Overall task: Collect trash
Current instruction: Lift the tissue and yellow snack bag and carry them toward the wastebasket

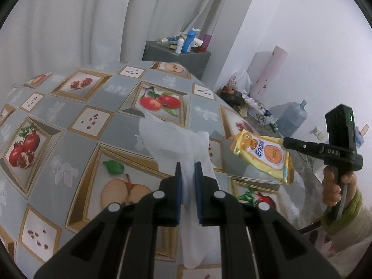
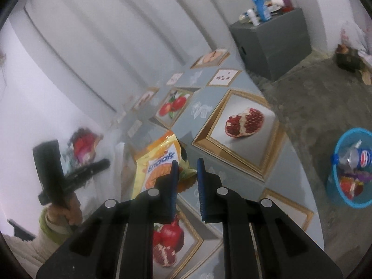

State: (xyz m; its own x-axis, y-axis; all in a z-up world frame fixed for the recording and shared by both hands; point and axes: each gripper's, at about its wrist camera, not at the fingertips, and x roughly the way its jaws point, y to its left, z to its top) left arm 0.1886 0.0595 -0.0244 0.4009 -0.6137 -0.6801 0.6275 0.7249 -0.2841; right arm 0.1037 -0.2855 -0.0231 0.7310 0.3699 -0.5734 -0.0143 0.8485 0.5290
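Observation:
My left gripper [image 1: 187, 168] is shut on a white tissue [image 1: 176, 139], which hangs crumpled from the blue pads above the fruit-print tablecloth [image 1: 69, 121]. To its right a hand holds my right gripper [image 1: 284, 143], shut on a yellow snack wrapper [image 1: 262, 155] that dangles over the table's edge. In the right wrist view the wrapper [image 2: 158, 160] is pinched by one corner between the fingers of the right gripper [image 2: 187, 164]. The left gripper [image 2: 104, 164] shows blurred at the left. A blue basket [image 2: 334, 186] on the floor at the right holds a plastic bottle and wrappers.
A grey box [image 1: 186, 59] topped with bottles stands beyond the table by a white curtain. A large water jug [image 1: 293, 116] and floor clutter [image 1: 234, 97] lie along the wall. The floor around the basket is bare concrete [image 2: 309, 97].

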